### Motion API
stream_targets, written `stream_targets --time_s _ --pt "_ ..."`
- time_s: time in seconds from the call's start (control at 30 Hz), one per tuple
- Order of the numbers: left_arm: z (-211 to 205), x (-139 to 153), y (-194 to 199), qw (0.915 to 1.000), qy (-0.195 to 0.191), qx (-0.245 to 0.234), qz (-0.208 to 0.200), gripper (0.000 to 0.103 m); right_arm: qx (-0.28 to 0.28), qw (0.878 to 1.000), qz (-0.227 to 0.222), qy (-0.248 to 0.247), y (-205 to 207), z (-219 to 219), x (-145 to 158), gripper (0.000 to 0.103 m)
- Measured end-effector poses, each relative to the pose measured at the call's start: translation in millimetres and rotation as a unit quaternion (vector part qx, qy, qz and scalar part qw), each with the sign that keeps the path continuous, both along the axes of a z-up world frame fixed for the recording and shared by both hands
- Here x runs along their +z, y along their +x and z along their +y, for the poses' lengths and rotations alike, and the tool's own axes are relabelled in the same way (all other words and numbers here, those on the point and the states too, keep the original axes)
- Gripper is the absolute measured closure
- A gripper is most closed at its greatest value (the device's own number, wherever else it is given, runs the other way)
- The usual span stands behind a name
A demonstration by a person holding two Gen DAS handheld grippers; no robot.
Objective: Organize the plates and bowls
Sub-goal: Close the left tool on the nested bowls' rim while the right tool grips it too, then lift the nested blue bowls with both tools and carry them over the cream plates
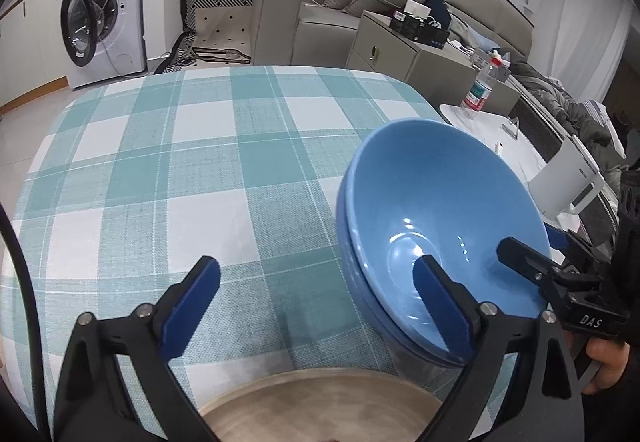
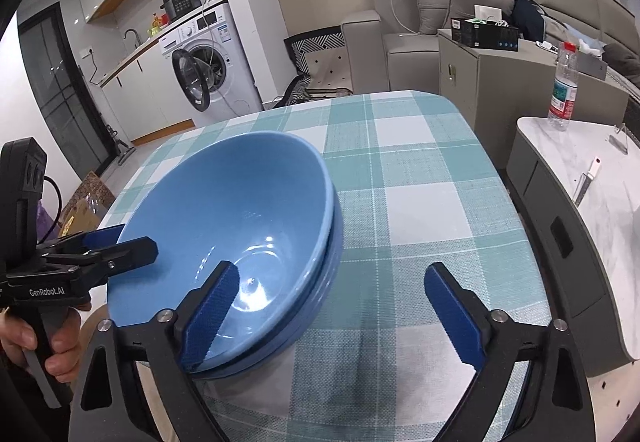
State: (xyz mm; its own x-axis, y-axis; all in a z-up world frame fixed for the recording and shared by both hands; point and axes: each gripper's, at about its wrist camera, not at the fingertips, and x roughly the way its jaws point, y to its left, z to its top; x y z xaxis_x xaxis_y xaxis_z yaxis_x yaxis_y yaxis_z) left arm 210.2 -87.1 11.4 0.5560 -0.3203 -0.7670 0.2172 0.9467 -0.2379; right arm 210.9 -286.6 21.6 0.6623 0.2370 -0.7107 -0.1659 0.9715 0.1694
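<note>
Both grippers, left (image 1: 316,306) and right (image 2: 332,316), fingers spread wide, are flanking the stacked bowls (image 2: 240,226); each should grip the rim squarely at three and nine o'clock.

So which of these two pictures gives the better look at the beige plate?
The left wrist view. The beige plate fills the bottom middle there, its far rim and face showing between the open left tool. The right wrist view shows at most a pale sliver at the lower left, mostly hidden by the blue bowls.
</note>
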Motion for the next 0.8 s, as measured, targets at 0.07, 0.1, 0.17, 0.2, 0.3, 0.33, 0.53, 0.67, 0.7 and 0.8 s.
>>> stream_targets --time_s 0.07,0.1,0.17,0.2,0.3,0.33,0.53,0.67,0.7,0.8 --pt "-4.3 0.0 -1.2 0.9999 -0.003 -0.013 0.0 0.016 0.008 1.0 0.004 -0.001 0.8 4.6 -1.3 0.021" --pt "-6.0 0.0 -1.8 0.9998 -0.006 -0.017 0.001 0.021 0.011 1.0 0.006 -0.003 1.0 6.9 -1.9 0.025" --pt "-9.8 0.0 -3.0 0.9997 -0.008 -0.023 0.001 0.03 0.019 1.0 0.01 0.0 0.6 9.3 -2.6 0.031" --pt "-11.7 -0.1 -3.5 0.9996 -0.009 -0.026 0.001 0.035 0.02 1.0 0.011 0.002 0.4 10.6 -2.8 0.033" --pt "-16.3 1.4 -5.7 0.9992 -0.017 -0.037 0.001 0.049 0.023 1.0 0.014 0.007 0.2 11.2 -2.5 0.042" --pt "-18.0 2.2 -6.5 0.999 -0.018 -0.041 0.0 0.051 0.024 1.0 0.016 0.01 0.2 11.5 -2.0 0.043" --pt "-28.5 6.6 -10.9 0.9984 -0.006 -0.056 -0.009 0.056 0.039 0.999 0.002 -0.002 -5.4 20.5 2.7 0.051" --pt "-29.4 6.8 -11.1 0.9984 -0.004 -0.055 -0.01 0.056 0.036 0.999 0.0 -0.009 -6.6 20.9 2.7 0.052" --pt "-29.6 6.7 -11.5 0.9984 -0.002 -0.055 -0.01 0.056 0.035 0.999 0.001 -0.008 -7.2 20.4 2.7 0.052" --pt "-30.8 6.6 -13.2 0.9984 0.002 -0.055 -0.011 0.056 0.034 0.999 0.001 -0.01 -8.9 20.7 3.4 0.052"
